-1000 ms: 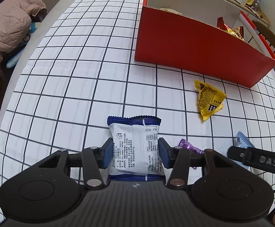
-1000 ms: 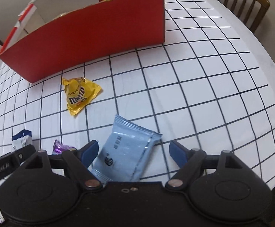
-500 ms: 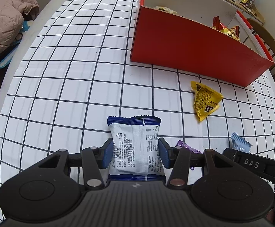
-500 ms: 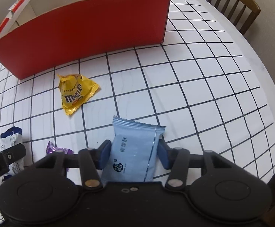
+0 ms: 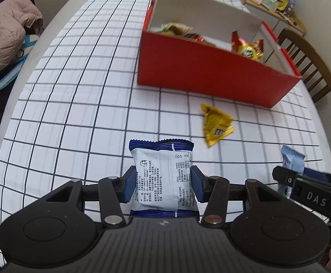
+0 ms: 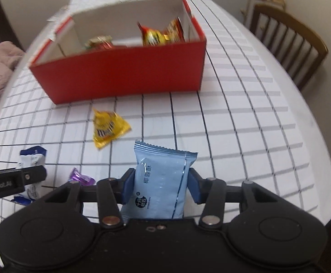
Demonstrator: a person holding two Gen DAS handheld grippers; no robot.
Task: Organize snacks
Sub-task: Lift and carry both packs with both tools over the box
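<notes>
Left hand-held gripper pinches white-and-blue snack pack, small print on back, above counter. Right hand-held gripper pinches pale blue shiny pack, zigzag top edge. Wide bare checkered cloth ahead, up to red box holding snacks. Yellow crinkly bag lies near box; purple candy beside right gripper.

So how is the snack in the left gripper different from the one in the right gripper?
The white-and-navy packet has dark blue ends and a white panel of small black print; the light blue packet is pale blue all over, with a round dark logo. The white-and-navy one looks puffier, the light blue one flatter. Both are sealed, with crimped tops, each clamped between a gripper's blue pads, left gripper and right gripper.
</notes>
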